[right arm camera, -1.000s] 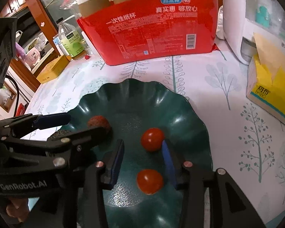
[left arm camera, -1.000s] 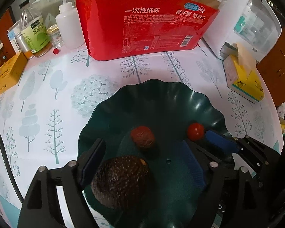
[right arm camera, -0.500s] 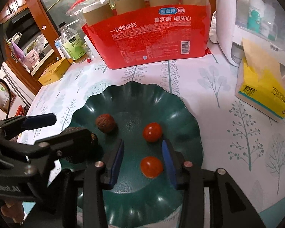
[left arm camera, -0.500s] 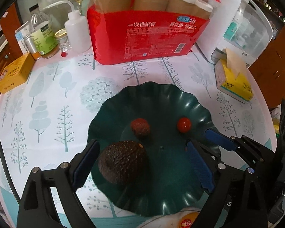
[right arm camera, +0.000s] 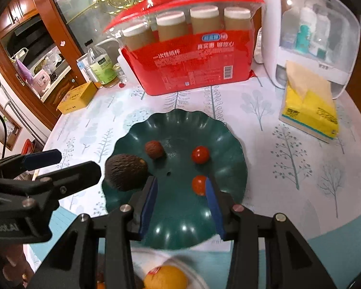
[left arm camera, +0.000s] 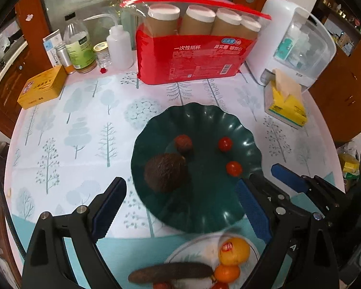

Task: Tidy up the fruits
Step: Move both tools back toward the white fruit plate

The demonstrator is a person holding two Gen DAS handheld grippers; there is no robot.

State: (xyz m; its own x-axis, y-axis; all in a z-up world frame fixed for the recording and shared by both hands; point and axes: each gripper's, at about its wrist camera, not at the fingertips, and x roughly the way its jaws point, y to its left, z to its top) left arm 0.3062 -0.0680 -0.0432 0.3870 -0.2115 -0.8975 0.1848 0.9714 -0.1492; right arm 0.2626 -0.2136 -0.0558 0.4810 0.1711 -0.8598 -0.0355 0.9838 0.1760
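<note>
Red plastic pack of paper cups [left arm camera: 192, 57] reads "一次性纸杯". Dark bumpy avocado [left arm camera: 164, 172] sits in the scalloped green plate [left arm camera: 204, 118]; left gripper [left arm camera: 180, 207] just opened wide, right gripper [right arm camera: 180, 207] parted, both empty.

Avocado [left arm camera: 165, 172], tomatoes [left arm camera: 225, 143] on green dish [left arm camera: 199, 113]

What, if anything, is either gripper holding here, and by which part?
Nothing is held. The left gripper and right gripper both hang open above the green plate, nothing between the pads.
</note>
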